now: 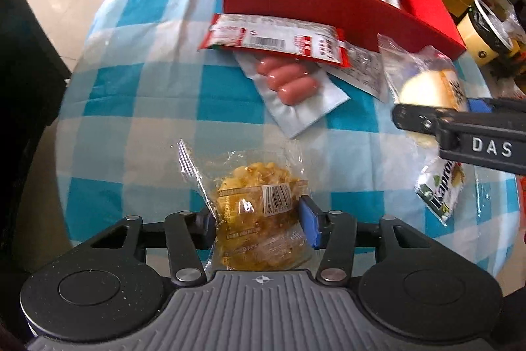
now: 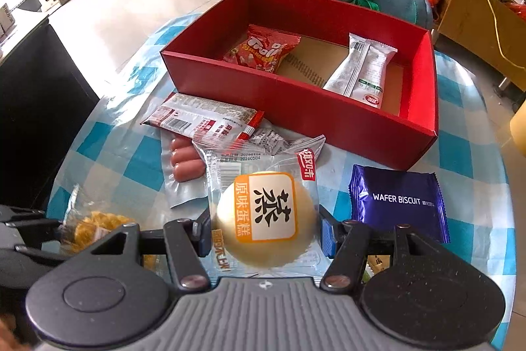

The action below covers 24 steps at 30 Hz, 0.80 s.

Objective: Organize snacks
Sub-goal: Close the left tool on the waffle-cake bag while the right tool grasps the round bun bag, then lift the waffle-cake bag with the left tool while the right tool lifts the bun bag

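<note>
My left gripper (image 1: 259, 224) points down at the checked tablecloth, shut on a clear bag of yellow crunchy snack (image 1: 256, 196) with a blue pad on either side. My right gripper (image 2: 266, 234) is shut on a clear packet holding a round pale steamed cake (image 2: 266, 219) with an orange label, held just above the table. Behind it stands the open red box (image 2: 296, 111), holding a red gummy packet (image 2: 263, 50) and a white wrapped bar (image 2: 361, 71).
In front of the box lie a vacuum pack of sausages (image 2: 185, 160), a red-and-white packet (image 2: 203, 119) and a blue wafer biscuit packet (image 2: 397, 203). A green-and-white packet (image 1: 440, 186) lies under my right gripper. The table edge drops off at the left.
</note>
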### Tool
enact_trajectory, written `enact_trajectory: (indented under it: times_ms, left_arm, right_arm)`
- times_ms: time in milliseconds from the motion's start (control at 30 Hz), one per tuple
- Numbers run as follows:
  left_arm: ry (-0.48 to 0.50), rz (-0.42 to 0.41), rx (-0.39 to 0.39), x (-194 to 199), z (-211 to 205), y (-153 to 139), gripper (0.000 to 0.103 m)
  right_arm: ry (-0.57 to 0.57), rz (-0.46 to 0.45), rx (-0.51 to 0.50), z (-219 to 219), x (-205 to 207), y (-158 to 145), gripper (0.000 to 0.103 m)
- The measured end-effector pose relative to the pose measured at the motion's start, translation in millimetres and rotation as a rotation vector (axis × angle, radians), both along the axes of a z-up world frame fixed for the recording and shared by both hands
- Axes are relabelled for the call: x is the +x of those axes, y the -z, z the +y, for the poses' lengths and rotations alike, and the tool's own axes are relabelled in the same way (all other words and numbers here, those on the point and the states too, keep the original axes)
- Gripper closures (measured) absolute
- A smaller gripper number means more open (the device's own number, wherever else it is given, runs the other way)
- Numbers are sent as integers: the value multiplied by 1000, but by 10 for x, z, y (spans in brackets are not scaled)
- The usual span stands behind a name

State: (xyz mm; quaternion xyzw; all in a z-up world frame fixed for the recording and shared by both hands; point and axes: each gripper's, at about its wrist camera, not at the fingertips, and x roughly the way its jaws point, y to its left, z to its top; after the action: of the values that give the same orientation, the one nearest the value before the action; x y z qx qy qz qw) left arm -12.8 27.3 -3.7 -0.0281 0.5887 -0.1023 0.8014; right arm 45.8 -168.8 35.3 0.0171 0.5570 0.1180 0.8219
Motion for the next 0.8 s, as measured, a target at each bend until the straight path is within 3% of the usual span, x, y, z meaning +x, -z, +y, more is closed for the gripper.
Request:
enact_trajectory:
  times_ms: [67, 200, 367, 567, 800]
  left_arm:
    - [15, -2, -8, 6, -28, 7, 43]
    - [32, 45, -114, 57, -53, 49, 41]
    - [92, 20, -116, 33, -193, 20, 47]
    - [79, 43, -170, 68, -162, -29, 57]
    - [78, 27, -170, 76, -112, -147, 64]
  right_arm:
    - [0, 1, 1, -2, 3, 2, 49]
    - [8, 10, 1, -26, 10, 21, 49]
    - [14, 16, -2, -44, 19, 40, 49]
    - [30, 10, 5, -85, 31, 27, 49]
    - [44, -6, 16, -120, 33, -19, 49]
